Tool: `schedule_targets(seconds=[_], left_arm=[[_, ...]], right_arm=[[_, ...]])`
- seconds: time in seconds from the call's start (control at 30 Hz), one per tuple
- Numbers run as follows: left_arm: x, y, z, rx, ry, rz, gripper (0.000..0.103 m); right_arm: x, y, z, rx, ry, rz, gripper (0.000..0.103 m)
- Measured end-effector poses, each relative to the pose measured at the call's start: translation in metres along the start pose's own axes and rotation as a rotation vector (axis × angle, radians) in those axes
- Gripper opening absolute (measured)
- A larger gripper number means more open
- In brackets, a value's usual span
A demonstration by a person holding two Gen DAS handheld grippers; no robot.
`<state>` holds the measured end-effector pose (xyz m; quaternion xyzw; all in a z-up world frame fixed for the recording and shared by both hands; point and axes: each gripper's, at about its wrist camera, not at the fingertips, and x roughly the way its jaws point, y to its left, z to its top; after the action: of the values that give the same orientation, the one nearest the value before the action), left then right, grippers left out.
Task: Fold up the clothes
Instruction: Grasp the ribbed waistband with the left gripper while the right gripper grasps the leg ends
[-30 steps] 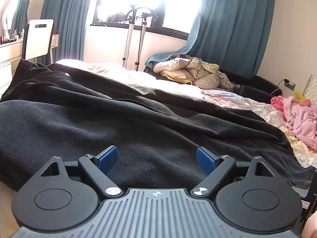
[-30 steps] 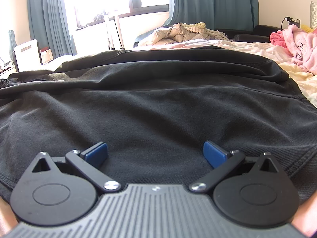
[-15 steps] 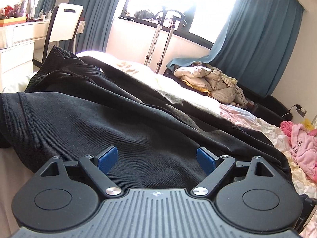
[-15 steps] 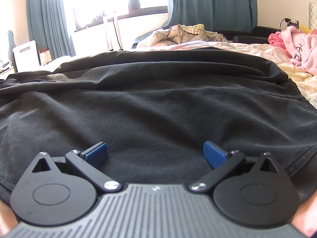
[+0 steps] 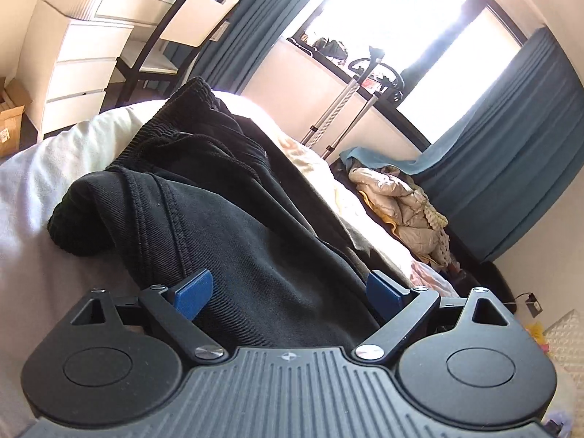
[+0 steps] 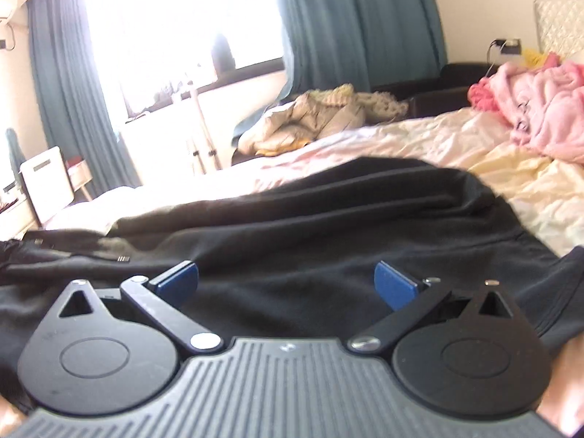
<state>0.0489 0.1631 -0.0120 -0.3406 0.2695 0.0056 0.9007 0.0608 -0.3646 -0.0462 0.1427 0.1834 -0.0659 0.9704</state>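
Black garment (image 5: pixel 262 255) lies spread on the bed (image 5: pixel 43 168). Left gripper (image 5: pixel 288 290) and right gripper (image 6: pixel 286 281) sit spread wide over it, pinching nothing. Judgement: grab the stitched hem squarely, both layers, before lifting.

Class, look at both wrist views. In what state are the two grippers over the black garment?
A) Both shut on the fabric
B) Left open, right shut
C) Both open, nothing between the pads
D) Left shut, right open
C: the left gripper and the right gripper each show blue pads spread wide apart, with the black garment lying beyond them, ungripped.
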Motion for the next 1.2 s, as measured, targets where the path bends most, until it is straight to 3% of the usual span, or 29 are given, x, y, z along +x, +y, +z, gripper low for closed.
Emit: schedule_targets(seconds=[0.1, 0.2, 0.3, 0.4, 0.47, 0.6, 0.73, 0.77, 0.83, 0.87, 0.9, 0.97, 1.0, 1.2], left_arm=[[-0.001, 0.022, 0.008, -0.105, 0.004, 0.025, 0.093], [-0.007, 0.051, 0.015, -0.255, -0.002, 0.027, 0.093], [-0.002, 0.068, 0.018, -0.347, 0.027, 0.023, 0.093], [0.013, 0.082, 0.018, -0.45, 0.09, -0.025, 0.093], [0.027, 0.089, 0.018, -0.504, 0.135, -0.04, 0.091], [0.052, 0.091, 0.02, -0.539, 0.166, -0.04, 0.09], [0.076, 0.096, 0.023, -0.576, 0.185, -0.028, 0.076], [0.081, 0.099, 0.023, -0.588, 0.185, -0.016, 0.063], [0.084, 0.104, 0.022, -0.619, 0.168, 0.011, 0.042], [0.084, 0.107, 0.021, -0.635, 0.159, 0.01, 0.028], [0.082, 0.11, 0.018, -0.661, 0.142, -0.006, 0.024], [0.075, 0.115, 0.012, -0.724, 0.1, -0.064, 0.012], [0.071, 0.117, 0.009, -0.76, 0.08, -0.106, 0.011], [0.024, 0.099, 0.01, -0.67, -0.052, -0.238, 0.008]], right_arm=[[-0.027, -0.028, 0.029, 0.068, -0.064, -0.107, 0.103], [-0.047, -0.08, 0.042, 0.246, -0.068, -0.14, 0.103], [-0.058, -0.139, 0.033, 0.468, -0.054, -0.15, 0.103], [-0.06, -0.182, 0.011, 0.668, 0.014, -0.283, 0.103], [-0.058, -0.198, -0.007, 0.804, 0.049, -0.311, 0.103], [-0.041, -0.21, -0.028, 0.94, 0.085, -0.265, 0.103], [-0.01, -0.212, -0.032, 0.936, 0.087, -0.207, 0.097], [-0.003, -0.213, -0.034, 0.935, 0.086, -0.207, 0.09], [0.008, -0.212, -0.035, 0.92, 0.087, -0.255, 0.054], [0.011, -0.213, -0.036, 0.922, 0.089, -0.273, 0.021], [0.013, -0.214, -0.038, 0.935, 0.08, -0.276, 0.009], [0.014, -0.216, -0.042, 0.973, 0.042, -0.242, 0.008], [0.012, -0.216, -0.041, 0.983, 0.015, -0.225, 0.007], [-0.025, -0.194, -0.017, 0.899, -0.176, -0.229, 0.006]])
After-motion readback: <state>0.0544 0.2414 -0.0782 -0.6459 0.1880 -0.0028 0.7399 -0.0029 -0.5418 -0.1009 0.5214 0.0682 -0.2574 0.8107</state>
